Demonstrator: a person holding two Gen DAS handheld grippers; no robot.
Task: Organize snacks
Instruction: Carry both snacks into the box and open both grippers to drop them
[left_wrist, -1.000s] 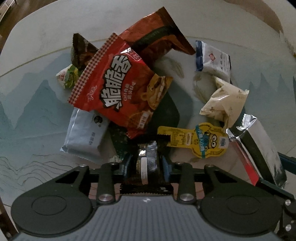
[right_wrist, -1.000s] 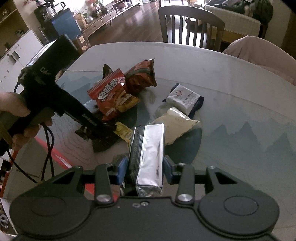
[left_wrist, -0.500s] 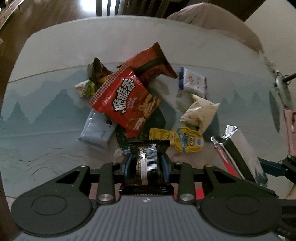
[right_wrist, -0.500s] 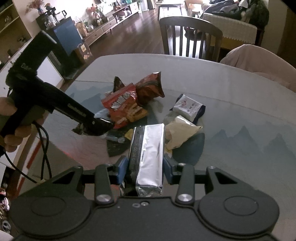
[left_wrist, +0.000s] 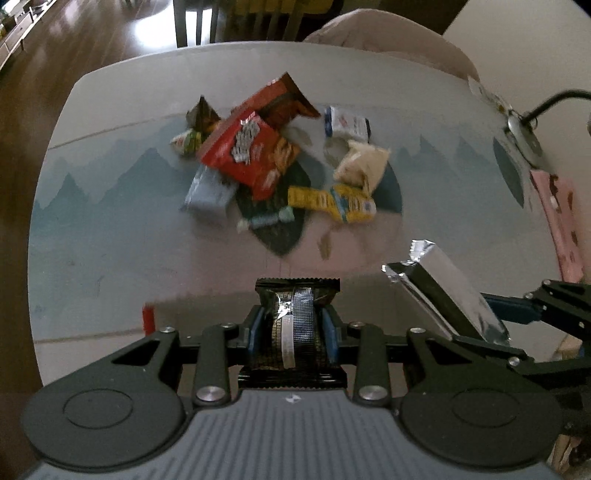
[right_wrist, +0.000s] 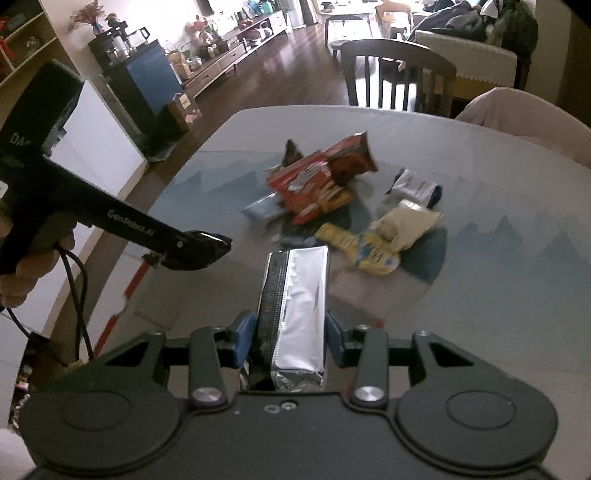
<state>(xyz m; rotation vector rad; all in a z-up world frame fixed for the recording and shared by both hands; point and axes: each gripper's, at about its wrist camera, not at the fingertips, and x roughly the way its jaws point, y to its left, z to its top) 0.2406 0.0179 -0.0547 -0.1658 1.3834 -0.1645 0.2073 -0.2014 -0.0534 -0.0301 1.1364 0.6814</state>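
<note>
1. The left gripper (left_wrist: 295, 325), at the bottom centre of its own view, is clamped on a small dark packet (left_wrist: 297, 317). The blue pads press both sides of it and the crimped top edge sticks out forward, so the packet is carried lengthwise between the fingers.
2. The right gripper (right_wrist: 290, 332), at the bottom centre of its view, is closed on a silver packet (right_wrist: 295, 306). It grips the long narrow sides, likely because the flat foil faces are too wide to span.
3. That silver packet also shows at the lower right of the left view, tilted, clear of the table (left_wrist: 110, 229).
4. In the right view, the left gripper reaches in from the left edge, with a hand (right_wrist: 22, 273) on its handle and a cable hanging below.
5. The remaining snacks lie in a loose pile at the upper centre of both views. A red bag (left_wrist: 251, 151) rests on top, overlapping a darker red bag (left_wrist: 284, 99) behind it and a pale blue packet (left_wrist: 210, 188) at its lower left.
6. A yellow packet (left_wrist: 332, 201) lies to the right of the pile, touching a cream bag (left_wrist: 364, 164); a white and blue packet (left_wrist: 347, 123) sits just above that.
7. A small green and white packet (left_wrist: 186, 140) and a dark pointed wrapper (left_wrist: 203, 114) sit at the pile's upper left.
8. Both held packets look lifted away from the pile toward the near table edge, probably for sorting elsewhere; no destination is visible.
9. The pile is blurred, so its labels cannot be read.
</note>
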